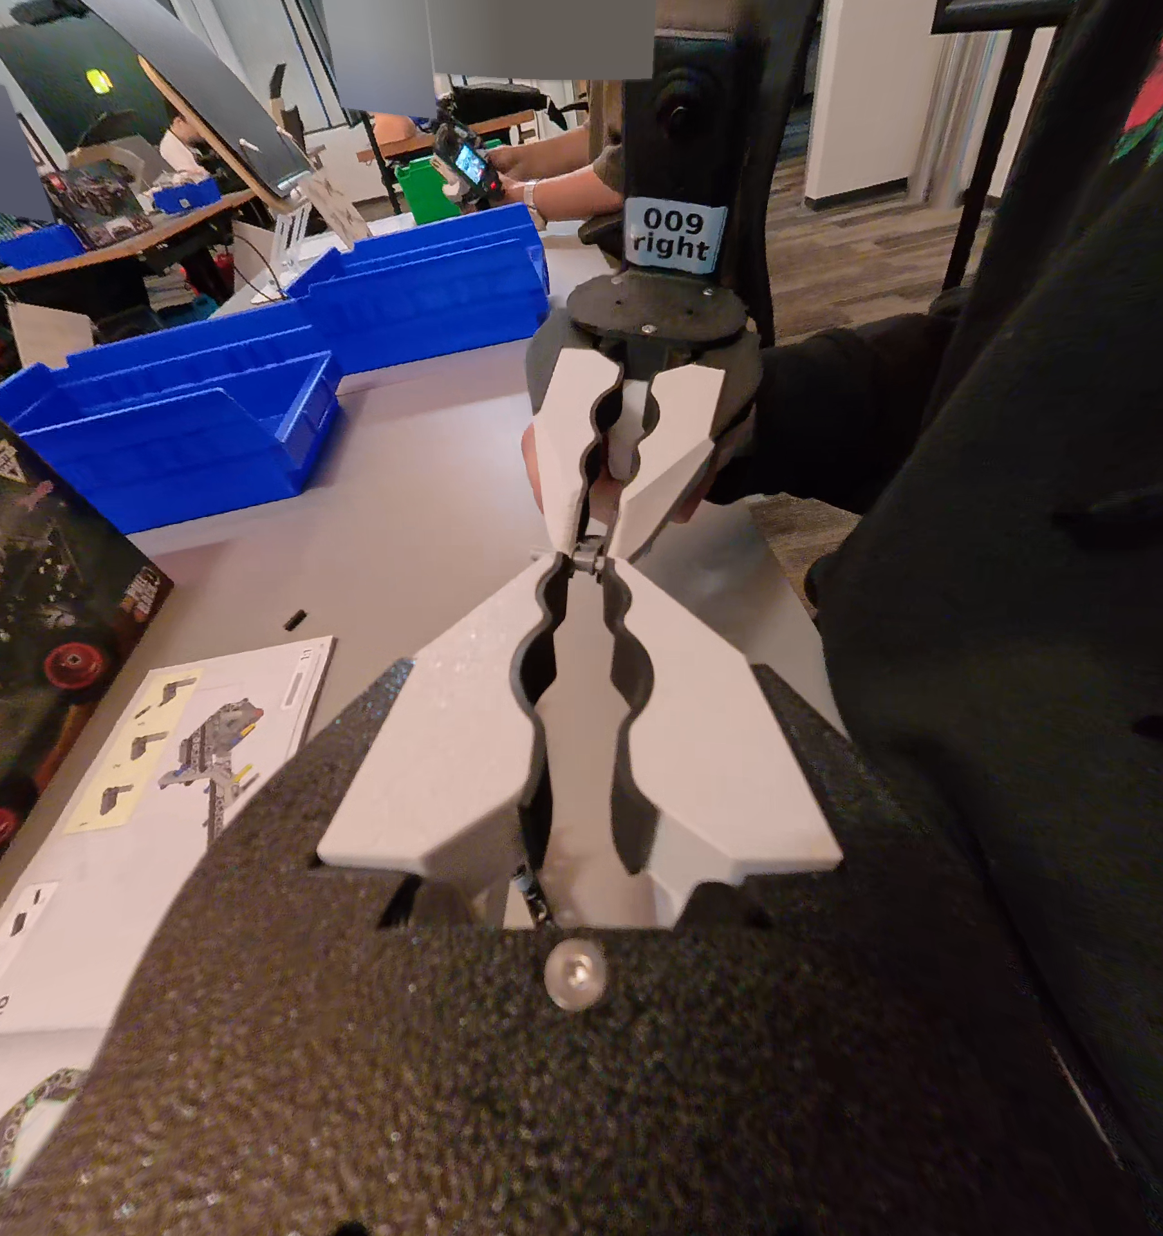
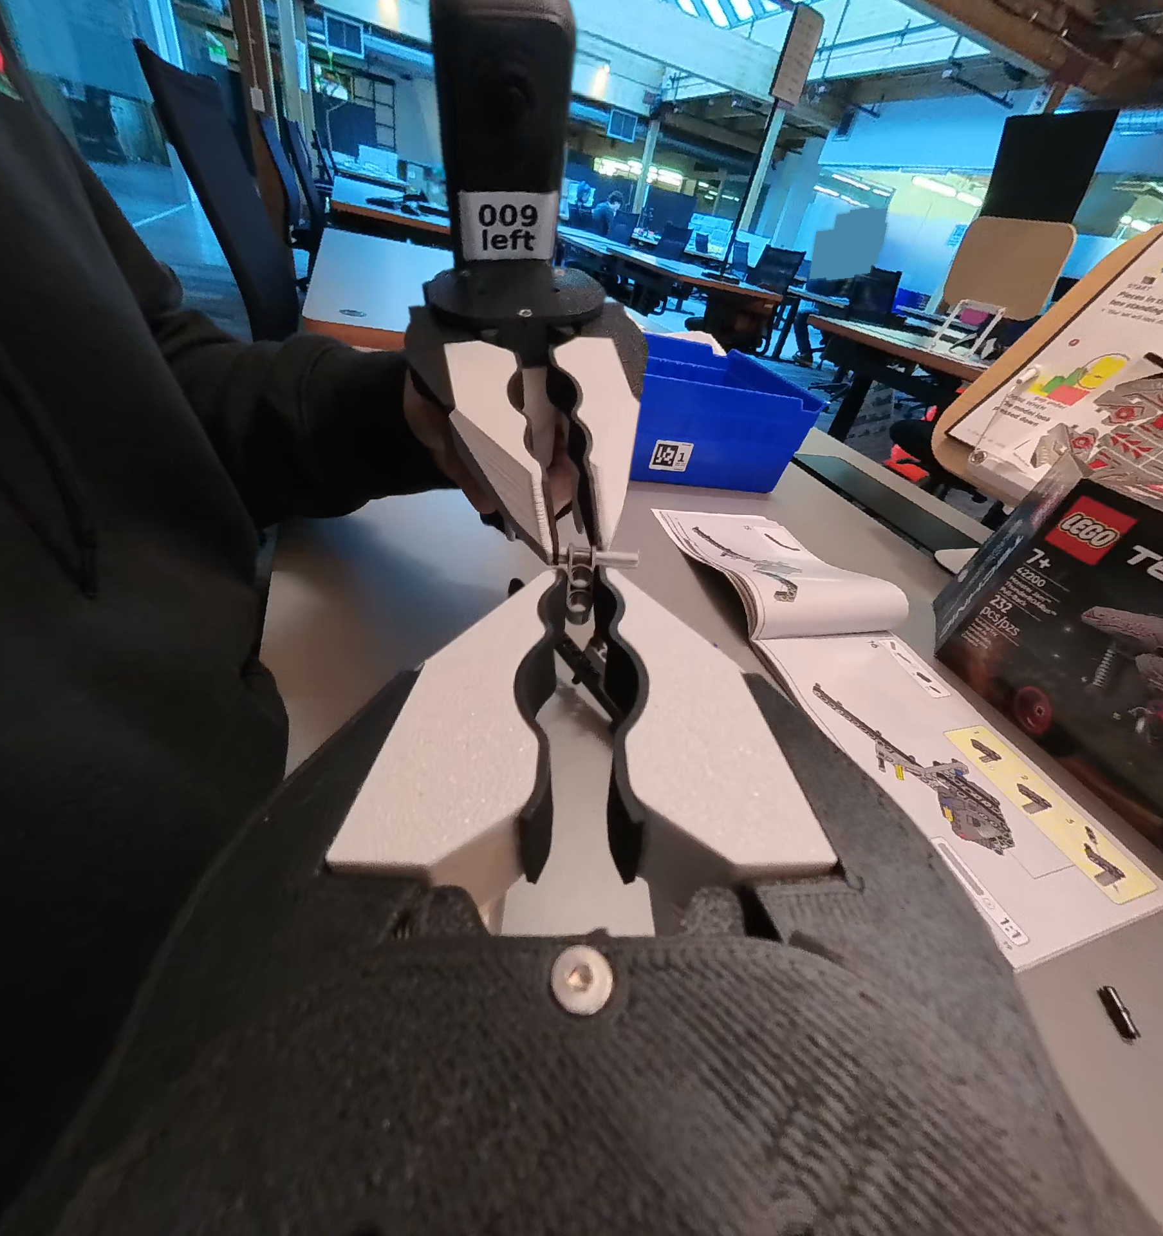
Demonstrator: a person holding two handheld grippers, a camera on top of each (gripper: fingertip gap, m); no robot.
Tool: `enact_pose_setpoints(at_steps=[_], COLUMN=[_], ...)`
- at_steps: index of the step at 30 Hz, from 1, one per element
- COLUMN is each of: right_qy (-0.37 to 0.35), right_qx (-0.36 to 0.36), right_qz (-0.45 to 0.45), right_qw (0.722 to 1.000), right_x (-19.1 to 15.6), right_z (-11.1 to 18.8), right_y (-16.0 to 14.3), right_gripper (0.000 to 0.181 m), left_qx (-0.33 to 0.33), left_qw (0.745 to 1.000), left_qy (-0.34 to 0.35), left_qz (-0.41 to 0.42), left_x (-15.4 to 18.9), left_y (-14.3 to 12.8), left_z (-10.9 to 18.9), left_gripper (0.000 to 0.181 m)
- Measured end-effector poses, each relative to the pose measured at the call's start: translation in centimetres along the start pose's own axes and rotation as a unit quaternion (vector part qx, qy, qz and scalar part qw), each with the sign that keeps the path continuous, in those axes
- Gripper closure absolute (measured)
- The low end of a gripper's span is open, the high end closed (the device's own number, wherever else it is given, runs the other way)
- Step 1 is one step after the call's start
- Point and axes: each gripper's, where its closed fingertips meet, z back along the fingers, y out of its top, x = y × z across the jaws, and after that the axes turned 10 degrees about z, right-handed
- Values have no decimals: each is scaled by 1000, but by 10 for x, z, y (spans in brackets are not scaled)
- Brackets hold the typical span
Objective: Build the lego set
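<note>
A small grey Lego connector [image 2: 577,588] with a light grey axle [image 2: 615,557] through it is held in the air between the two grippers, which meet tip to tip above the grey table [image 1: 418,468]. My right gripper [image 2: 578,595] is shut on the connector's lower part. My left gripper [image 1: 585,568] is shut on the same piece [image 1: 588,558] from the other side. In the right wrist view the left gripper [image 2: 568,545] comes down from above. In the left wrist view the right gripper [image 1: 588,532] does the same. A black part [image 2: 588,669] shows between my right fingers; I cannot tell whether it is held.
Blue bins [image 1: 184,428] stand at the back of the table; one also shows in the right wrist view [image 2: 719,421]. An open instruction booklet [image 2: 899,722] and the Lego box [image 2: 1100,622] lie beside the grippers. A small black pin [image 2: 1119,1013] lies loose on the table. A black sleeve [image 2: 264,415] holds the left gripper. The tips of both grippers are at nearly the same place. Left tips and right tips are each some 25 centimetres from the small black pin [image 2: 1119,1013]. It turns up in the left wrist view [image 1: 295,620] as well.
</note>
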Motion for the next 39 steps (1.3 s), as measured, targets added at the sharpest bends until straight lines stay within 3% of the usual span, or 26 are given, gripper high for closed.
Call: enact_pose_setpoints(at_steps=[14, 29, 36, 39], right_qy=[-13, -12, -31, -21], right_qx=[-38, -36, 7, -21], right_qz=[30, 43, -30, -7], right_qw=[999, 998, 999, 1000], right_x=[2, 4, 16, 10], right_z=[0, 4, 10, 7], right_y=[-8, -13, -4, -10], right_gripper=[175, 175, 158, 156], left_qx=[-5, 6, 2, 6], left_qw=[999, 1000, 999, 999], left_qy=[0, 29, 39, 44], left_qz=[47, -5, -25, -31], left_x=[-5, -8, -12, -13], left_y=[-6, -4, -1, 2], left_z=[-3, -10, -8, -8], left_gripper=[176, 176, 176, 176])
